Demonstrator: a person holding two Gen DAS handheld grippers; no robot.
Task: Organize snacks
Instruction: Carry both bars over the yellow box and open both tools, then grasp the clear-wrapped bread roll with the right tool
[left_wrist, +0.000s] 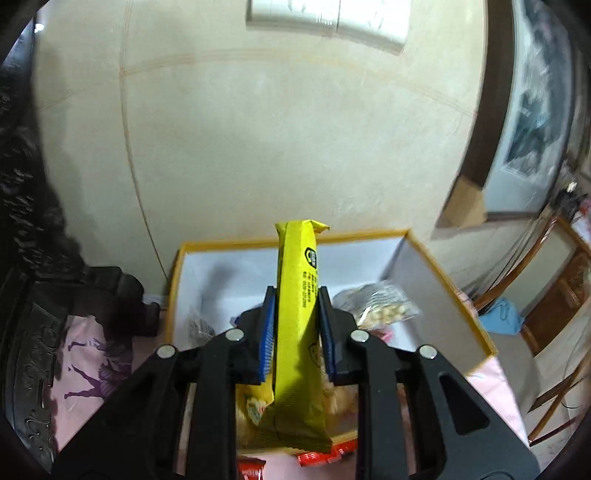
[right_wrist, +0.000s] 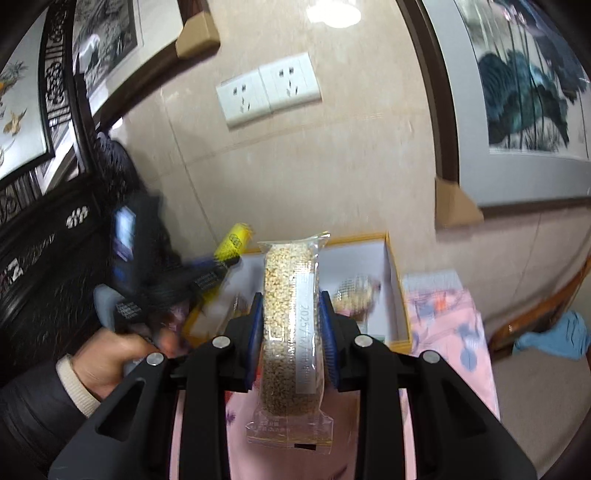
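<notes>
My left gripper (left_wrist: 296, 295) is shut on a long yellow snack packet (left_wrist: 297, 314), held upright over the open yellow-rimmed box (left_wrist: 448, 280) with a white inside. A clear bag of pale nuts (left_wrist: 384, 308) lies in the box at the right. My right gripper (right_wrist: 290, 301) is shut on a clear-wrapped sesame-grain bar (right_wrist: 290, 325), held upright in front of the same box (right_wrist: 397, 291). In the right wrist view the left gripper (right_wrist: 221, 266) with the yellow packet (right_wrist: 234, 242) is blurred at the box's left side.
Red snack packets (left_wrist: 325, 456) lie at the box's near edge on a pink patterned cloth (right_wrist: 448, 332). Dark carved furniture (left_wrist: 29, 332) stands on the left. The wall behind holds sockets (right_wrist: 267, 88) and framed paintings (right_wrist: 524, 92). A blue cloth (right_wrist: 561, 336) lies at the right.
</notes>
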